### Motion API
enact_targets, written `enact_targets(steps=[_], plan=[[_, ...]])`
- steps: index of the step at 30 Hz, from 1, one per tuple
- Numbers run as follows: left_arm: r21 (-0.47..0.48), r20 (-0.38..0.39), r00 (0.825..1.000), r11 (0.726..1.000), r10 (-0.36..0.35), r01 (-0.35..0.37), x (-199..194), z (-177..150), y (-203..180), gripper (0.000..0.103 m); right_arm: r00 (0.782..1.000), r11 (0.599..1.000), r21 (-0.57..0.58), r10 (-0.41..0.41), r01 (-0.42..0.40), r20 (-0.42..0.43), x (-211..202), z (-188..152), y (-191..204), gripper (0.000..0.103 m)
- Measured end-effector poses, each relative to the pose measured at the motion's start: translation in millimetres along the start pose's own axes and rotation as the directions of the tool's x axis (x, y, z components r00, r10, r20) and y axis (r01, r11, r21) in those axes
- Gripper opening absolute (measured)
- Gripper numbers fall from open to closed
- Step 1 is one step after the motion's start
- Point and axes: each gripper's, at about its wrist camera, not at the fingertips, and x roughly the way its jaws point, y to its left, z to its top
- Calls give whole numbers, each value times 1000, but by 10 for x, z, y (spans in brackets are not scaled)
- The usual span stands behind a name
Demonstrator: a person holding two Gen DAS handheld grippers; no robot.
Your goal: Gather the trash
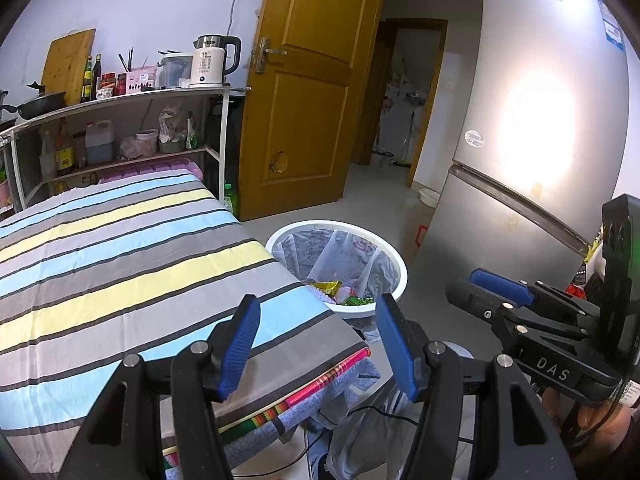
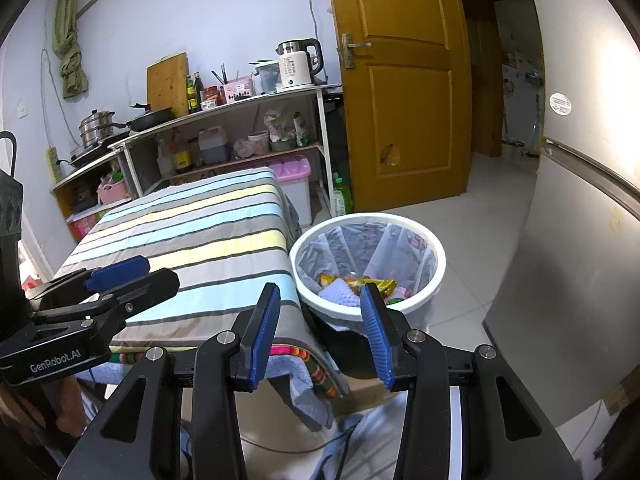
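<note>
Both empty and spread wide: right gripper [image 2: 320, 332] nearer, trash bin [image 2: 434, 248] at its 1 o'clock; left gripper [image 1: 316, 344] trails.

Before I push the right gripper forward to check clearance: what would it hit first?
Probably the white bin: its near rim sits between the open right gripper fingers. The striped table edge lies just left. Depth is unclear.

A cloth striped in grey, pale blue and pale yellow with thin dark lines [image 2: 208, 236] covers the counter. Beside it stands a round white plastic bin [image 2: 432, 280] with a clear liner, holding green, yellow and red wrappers [image 1: 340, 292]. Each black claw has blue pads [image 1: 240, 344]. The panelled wooden door [image 1: 308, 92] is amber-brown.
</note>
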Motion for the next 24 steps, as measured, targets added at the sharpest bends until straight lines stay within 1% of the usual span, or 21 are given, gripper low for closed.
enact_targets(steps=[24], plan=[[-2, -2, 1000, 1000, 5, -5, -14, -27, -14, 62, 1000, 1000, 4, 3, -3, -14, 10, -10, -39, 43]])
